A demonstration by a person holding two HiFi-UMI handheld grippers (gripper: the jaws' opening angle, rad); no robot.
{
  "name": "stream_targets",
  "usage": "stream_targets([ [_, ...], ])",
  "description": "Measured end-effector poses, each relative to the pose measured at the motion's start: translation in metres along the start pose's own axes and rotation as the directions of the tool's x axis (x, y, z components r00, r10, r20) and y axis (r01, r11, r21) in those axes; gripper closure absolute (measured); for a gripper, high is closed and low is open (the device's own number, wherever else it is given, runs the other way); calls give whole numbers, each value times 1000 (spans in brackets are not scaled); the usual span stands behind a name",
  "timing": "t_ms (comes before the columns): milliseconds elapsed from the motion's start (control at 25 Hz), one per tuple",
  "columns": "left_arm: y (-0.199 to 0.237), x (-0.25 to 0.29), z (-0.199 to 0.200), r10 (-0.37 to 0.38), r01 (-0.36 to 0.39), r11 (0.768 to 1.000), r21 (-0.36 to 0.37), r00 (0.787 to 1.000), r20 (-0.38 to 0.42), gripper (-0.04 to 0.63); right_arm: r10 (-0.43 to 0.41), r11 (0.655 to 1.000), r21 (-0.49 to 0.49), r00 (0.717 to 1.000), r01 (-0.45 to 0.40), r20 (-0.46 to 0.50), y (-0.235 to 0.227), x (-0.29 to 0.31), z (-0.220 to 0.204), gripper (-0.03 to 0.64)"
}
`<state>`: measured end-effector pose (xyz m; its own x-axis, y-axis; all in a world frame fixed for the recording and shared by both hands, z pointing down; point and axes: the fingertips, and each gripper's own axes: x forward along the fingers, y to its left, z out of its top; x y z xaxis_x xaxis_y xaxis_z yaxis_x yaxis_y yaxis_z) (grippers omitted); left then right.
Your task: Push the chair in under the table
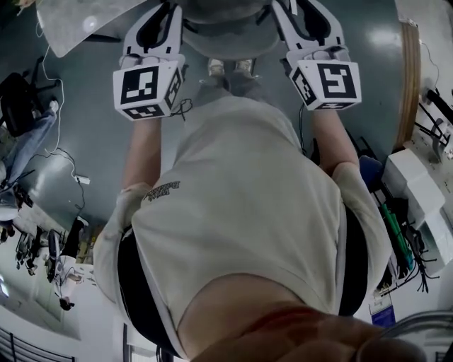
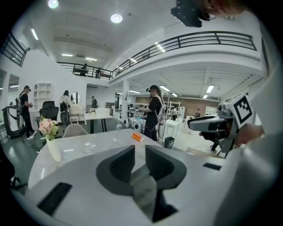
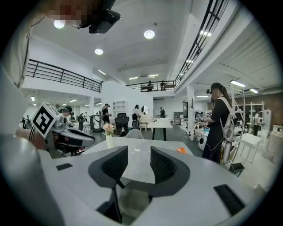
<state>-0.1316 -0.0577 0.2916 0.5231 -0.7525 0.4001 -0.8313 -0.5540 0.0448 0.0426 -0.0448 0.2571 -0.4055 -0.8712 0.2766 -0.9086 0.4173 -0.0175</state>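
From the head view we see the left gripper (image 1: 157,15) and the right gripper (image 1: 304,18) held out on either side of a grey, rounded shell chair (image 1: 226,32), which stands just beyond our shoes. In the left gripper view its tongs are barely spread and pinch nothing, and they face a white marble-topped table (image 2: 110,141). In the right gripper view its tongs are spread wider, also empty, and they face the same table (image 3: 99,148).
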Motion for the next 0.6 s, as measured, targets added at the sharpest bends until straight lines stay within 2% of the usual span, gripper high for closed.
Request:
stream_targets([
  [80, 10, 11, -14, 16, -17, 1000, -20, 998, -54, 481, -11, 1000, 3, 999, 11, -46, -13, 9, -16, 445],
  [240, 29, 37, -53, 46, -53, 998, -37, 984, -174, 419, -40, 997, 57, 988, 49, -149, -48, 26, -60, 435],
  [360, 36, 54, -83, 39, -50, 998, -41, 970, -239, 397, -59, 993, 82, 968, 81, -245, -71, 41, -104, 420],
  [600, 32, 84, -129, 35, -37, 999, 0, 940, -339, 380, -47, 991, 96, 920, 91, -388, -102, 51, -172, 403],
])
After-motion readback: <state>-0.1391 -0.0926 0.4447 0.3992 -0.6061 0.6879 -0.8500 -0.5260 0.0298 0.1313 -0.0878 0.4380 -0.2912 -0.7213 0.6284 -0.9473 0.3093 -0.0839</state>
